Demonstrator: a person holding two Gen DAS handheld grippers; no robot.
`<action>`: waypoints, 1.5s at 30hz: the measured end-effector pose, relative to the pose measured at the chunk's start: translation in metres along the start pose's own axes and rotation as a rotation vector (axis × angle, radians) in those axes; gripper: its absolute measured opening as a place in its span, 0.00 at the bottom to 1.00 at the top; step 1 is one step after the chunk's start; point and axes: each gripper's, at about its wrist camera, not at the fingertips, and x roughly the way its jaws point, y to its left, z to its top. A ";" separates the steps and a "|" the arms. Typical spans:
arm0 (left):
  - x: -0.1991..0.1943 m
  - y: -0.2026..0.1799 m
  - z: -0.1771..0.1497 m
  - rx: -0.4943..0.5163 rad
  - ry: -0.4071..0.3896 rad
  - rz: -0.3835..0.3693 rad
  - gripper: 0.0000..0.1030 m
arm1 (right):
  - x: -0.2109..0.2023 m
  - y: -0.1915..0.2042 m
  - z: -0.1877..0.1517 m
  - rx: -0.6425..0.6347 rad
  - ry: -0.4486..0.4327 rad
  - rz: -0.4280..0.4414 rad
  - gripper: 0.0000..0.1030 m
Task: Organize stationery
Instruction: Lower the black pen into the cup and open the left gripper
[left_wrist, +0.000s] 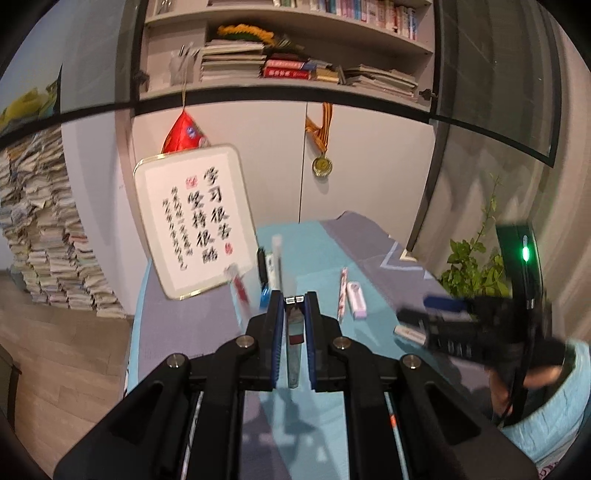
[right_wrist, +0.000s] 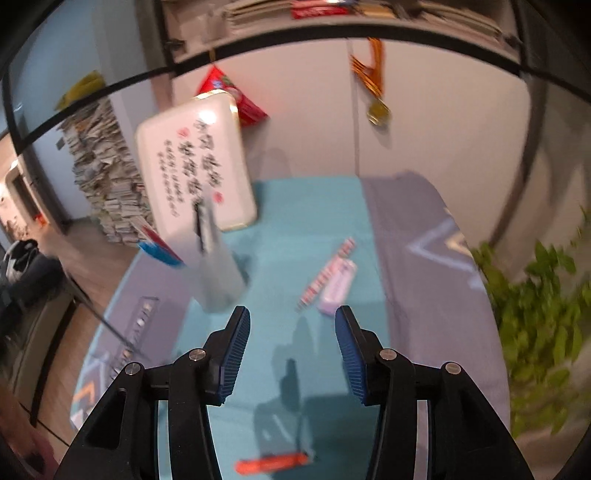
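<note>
Calligraphy board (left_wrist: 194, 221), hanging medal (left_wrist: 322, 165), potted plant (left_wrist: 474, 266)

The right gripper (left_wrist: 417, 325) at the right of the left view is smeared, so its fingers are hard to see. The writing on the white board (right_wrist: 192, 162) is too fuzzy to read.

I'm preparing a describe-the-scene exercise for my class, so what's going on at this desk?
A person is tidying stationery with two handheld grippers. The left gripper is shut on a clear pen cup that already holds several pens. The right gripper hangs above the teal mat with its jaws open and empty. A patterned pen, a pale eraser-like case and a red pen lie loose on the mat.
</note>
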 end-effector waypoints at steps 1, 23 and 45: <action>0.000 -0.003 0.003 0.005 -0.006 0.004 0.09 | 0.000 -0.008 -0.004 0.016 0.006 0.001 0.47; 0.073 0.008 0.054 -0.025 -0.041 0.200 0.09 | 0.006 -0.050 -0.028 0.067 0.012 0.071 0.47; 0.127 0.017 0.030 -0.006 0.067 0.218 0.09 | 0.023 -0.062 -0.038 0.101 0.059 0.065 0.47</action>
